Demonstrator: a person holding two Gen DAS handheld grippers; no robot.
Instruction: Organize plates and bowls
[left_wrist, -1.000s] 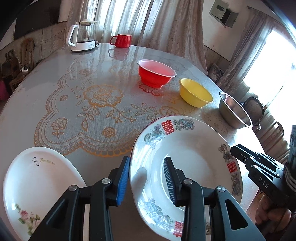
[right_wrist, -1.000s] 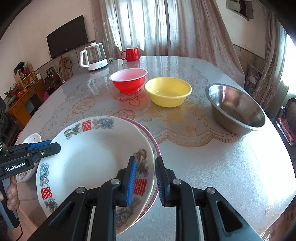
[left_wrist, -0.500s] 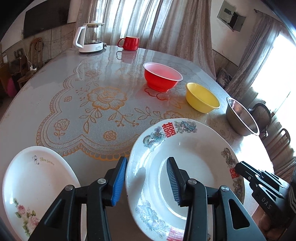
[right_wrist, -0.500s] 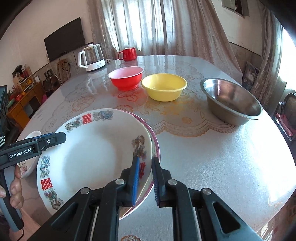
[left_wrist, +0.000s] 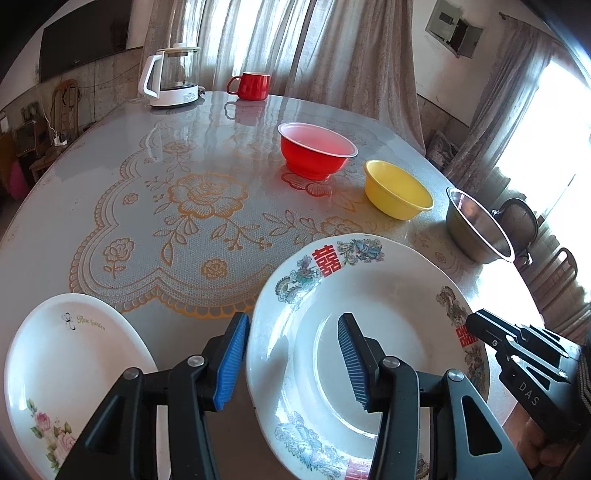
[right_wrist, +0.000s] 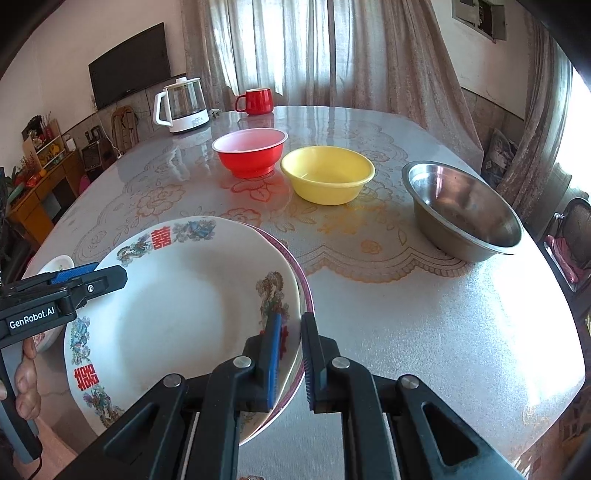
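plates first: a dragon-patterned plate (right_wrist: 177, 314) with red double-happiness marks sits at the near edge of the table (right_wrist: 424, 332), and under its right rim a pink-rimmed plate (right_wrist: 304, 291) peeks out, apparently stacked beneath it, though how much of it lies below is hard to tell. the right gripper (right_wrist: 290, 354) is clenched on the right rim of the dragon-patterned plate, blue pads pressing either side of the edge, having just closed down onto it. the left gripper (left_wrist: 291, 358) straddles that plate's left rim with its jaws parted; they have just been opening, one finger outside the rim and the other over the plate's well, pads not pressing on it. just left of it, a white plate with roses (left_wrist: 70, 365) lies flat, apart from the dragon-patterned plate. farther back a red bowl (right_wrist: 251, 151) and a yellow bowl (right_wrist: 328, 173) stand close beside each other, upright, and a steel bowl (right_wrist: 465, 210) sits off to the right, well apart from the plates. at the far end a glass kettle (right_wrist: 183, 105) and a red mug (right_wrist: 256, 101) stand near the curtains (right_wrist: 332, 48). a hand (right_wrist: 26, 384) grips the left gripper's handle at the lower left of the right wrist view
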